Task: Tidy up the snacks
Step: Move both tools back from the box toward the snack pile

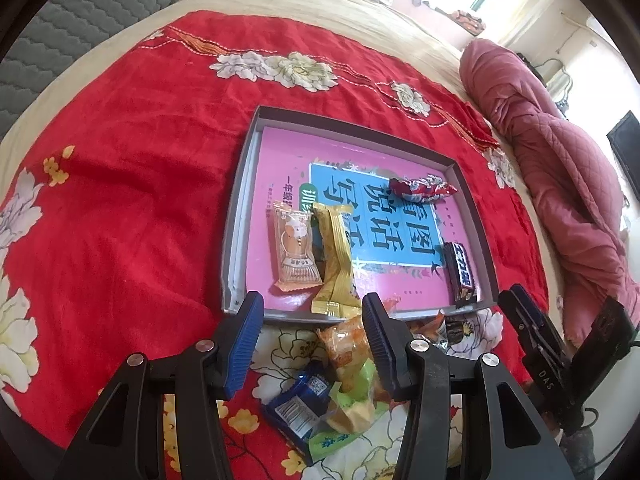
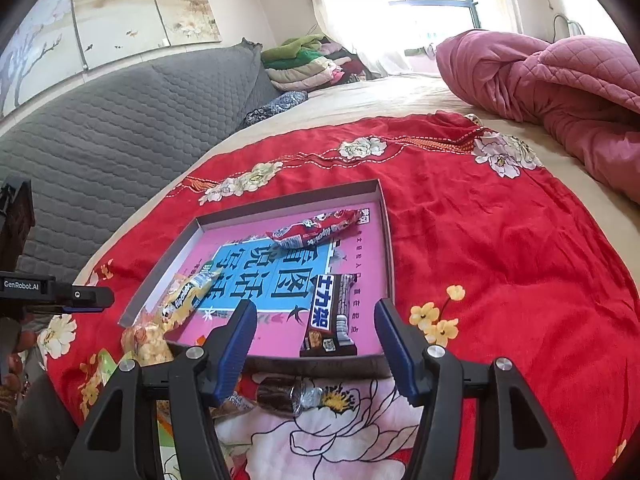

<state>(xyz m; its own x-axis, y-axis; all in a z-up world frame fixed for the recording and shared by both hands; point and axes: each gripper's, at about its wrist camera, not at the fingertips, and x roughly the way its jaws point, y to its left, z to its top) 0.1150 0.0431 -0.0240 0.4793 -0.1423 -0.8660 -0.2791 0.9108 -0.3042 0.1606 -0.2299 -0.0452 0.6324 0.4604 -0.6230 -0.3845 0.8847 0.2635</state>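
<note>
A grey tray [image 1: 237, 216] lined with a pink book lies on the red blanket. In it are an orange packet [image 1: 295, 249], a gold packet [image 1: 334, 268], a red candy bag [image 1: 422, 189] and a dark chocolate bar [image 1: 460, 276]. My left gripper [image 1: 314, 340] hovers open over a loose pile in front of the tray: an orange snack bag [image 1: 346, 344], a blue packet [image 1: 300, 404] and green wrappers. My right gripper [image 2: 316, 344] stands open at the tray's [image 2: 288, 201] near edge, the chocolate bar [image 2: 330, 316] just beyond its fingertips. A dark wrapped snack [image 2: 288, 394] lies below it.
The red floral blanket [image 1: 120, 200] covers a bed. A crumpled pink quilt [image 2: 560, 80] lies at the right, a grey padded headboard [image 2: 120, 128] at the left, folded clothes [image 2: 304, 60] at the back. In the right wrist view the left gripper [image 2: 60, 298] shows at the left edge.
</note>
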